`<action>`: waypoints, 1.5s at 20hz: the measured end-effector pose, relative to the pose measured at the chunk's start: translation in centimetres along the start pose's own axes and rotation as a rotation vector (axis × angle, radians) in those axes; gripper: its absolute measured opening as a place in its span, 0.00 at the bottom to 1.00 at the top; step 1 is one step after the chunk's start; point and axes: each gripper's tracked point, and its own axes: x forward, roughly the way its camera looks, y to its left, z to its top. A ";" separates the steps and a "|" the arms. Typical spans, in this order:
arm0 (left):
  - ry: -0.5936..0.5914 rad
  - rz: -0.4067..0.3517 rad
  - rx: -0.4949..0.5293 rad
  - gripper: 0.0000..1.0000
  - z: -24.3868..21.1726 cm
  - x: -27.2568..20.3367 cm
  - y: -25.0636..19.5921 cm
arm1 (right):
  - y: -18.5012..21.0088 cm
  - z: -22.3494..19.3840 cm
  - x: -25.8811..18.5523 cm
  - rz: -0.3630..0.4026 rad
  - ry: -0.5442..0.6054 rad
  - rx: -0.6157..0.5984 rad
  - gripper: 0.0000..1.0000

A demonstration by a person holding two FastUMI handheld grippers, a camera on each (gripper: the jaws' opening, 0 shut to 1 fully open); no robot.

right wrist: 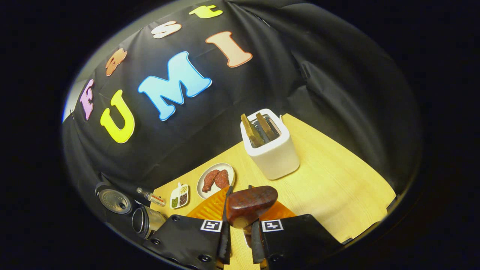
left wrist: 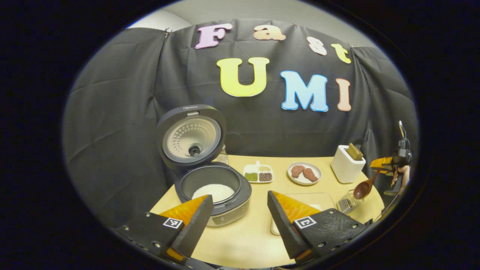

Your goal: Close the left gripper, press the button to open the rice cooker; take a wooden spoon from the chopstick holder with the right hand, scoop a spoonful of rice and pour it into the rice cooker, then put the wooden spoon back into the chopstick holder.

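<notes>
The rice cooker [left wrist: 213, 187] stands open at the table's left, lid [left wrist: 191, 137] upright, white rice in its pot. My left gripper [left wrist: 240, 198] hovers open in front of it, holding nothing. At the far right, a hand holds my right gripper [left wrist: 382, 165], shut on the handle of the wooden spoon [left wrist: 363, 189]. The spoon's bowl hangs just above the wire chopstick holder [left wrist: 348, 202]. In the right gripper view the spoon [right wrist: 249, 204] sits pinched between the fingers of my right gripper [right wrist: 240, 202], with the cooker [right wrist: 144, 221] far left. Whether the spoon holds rice I cannot tell.
A clear tray [left wrist: 311, 198] lies behind my left gripper's right finger. Further back sit a divided dish of beans [left wrist: 258, 173], a plate of drumsticks [left wrist: 304, 173] and a white toaster with two slices [left wrist: 347, 163]. A small bottle [right wrist: 152, 197] lies near the cooker.
</notes>
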 end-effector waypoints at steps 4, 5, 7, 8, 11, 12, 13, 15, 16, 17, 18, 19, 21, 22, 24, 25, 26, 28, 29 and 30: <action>0.015 0.047 -0.074 0.89 0.0 0.1 0.9 | -0.8 -2.9 2.2 -0.007 0.057 0.040 0.25; 0.012 0.060 -0.085 0.89 0.2 0.0 1.2 | -1.1 -3.3 2.5 -0.017 0.067 0.040 0.25; 0.001 0.089 -0.087 0.89 0.7 -0.3 2.1 | -1.6 -4.0 2.9 -0.037 0.090 0.053 0.27; -0.003 0.106 -0.080 0.89 0.8 -0.4 2.6 | -1.6 -4.2 3.0 -0.042 0.097 0.075 0.28; 0.017 0.162 -0.082 0.89 0.4 -0.6 4.4 | -0.9 -3.2 2.8 -0.004 0.056 0.121 0.57; 0.011 0.163 -0.102 0.89 0.7 -0.5 4.7 | -1.4 -3.3 2.2 -0.023 0.045 0.111 0.78; 0.005 0.168 -0.120 0.89 1.1 -0.2 5.2 | -1.8 -3.2 2.1 -0.028 0.034 0.100 0.99; -0.016 0.189 -0.135 0.92 2.5 0.4 6.8 | -2.6 -2.5 0.8 -0.053 -0.002 0.069 0.98; -0.037 0.198 -0.140 0.92 3.7 0.4 7.4 | -2.9 -2.3 -0.1 -0.064 -0.021 0.050 0.98; -0.061 0.202 -0.148 0.92 5.1 0.6 8.2 | -3.3 -2.0 -1.0 -0.077 -0.043 0.027 0.98; -0.084 0.202 -0.159 0.92 6.6 0.9 8.9 | -4.1 -1.8 -2.1 -0.093 -0.066 -0.001 0.98; -0.102 0.200 -0.169 0.89 8.0 1.1 9.7 | -4.4 -1.5 -3.1 -0.110 -0.090 -0.029 0.98; -0.151 0.192 -0.177 0.92 11.4 1.7 11.3 | -4.3 -1.3 -4.7 -0.136 -0.124 -0.100 0.98; -0.171 0.194 -0.178 0.92 12.9 2.5 12.1 | -3.9 -1.3 -5.7 -0.145 -0.139 -0.148 0.98; -0.207 0.176 -0.180 0.92 16.6 4.4 13.3 | -2.3 -0.9 -7.3 -0.142 -0.179 -0.244 0.98; -0.214 0.167 -0.185 0.92 17.9 5.1 13.8 | -1.1 -0.8 -8.1 -0.129 -0.199 -0.278 0.98; -0.222 0.155 -0.194 0.89 18.9 6.0 14.3 | 0.0 -0.8 -8.8 -0.113 -0.218 -0.302 0.98; -0.235 0.119 -0.239 0.89 20.8 7.6 15.0 | 2.2 -0.6 -9.7 -0.094 -0.257 -0.320 0.98; -0.231 0.104 -0.269 0.89 21.8 8.6 15.3 | 3.4 -0.7 -10.1 -0.079 -0.268 -0.325 0.98; -0.226 0.080 -0.294 0.92 22.8 9.7 15.6 | 4.6 -0.9 -10.8 -0.063 -0.278 -0.331 0.98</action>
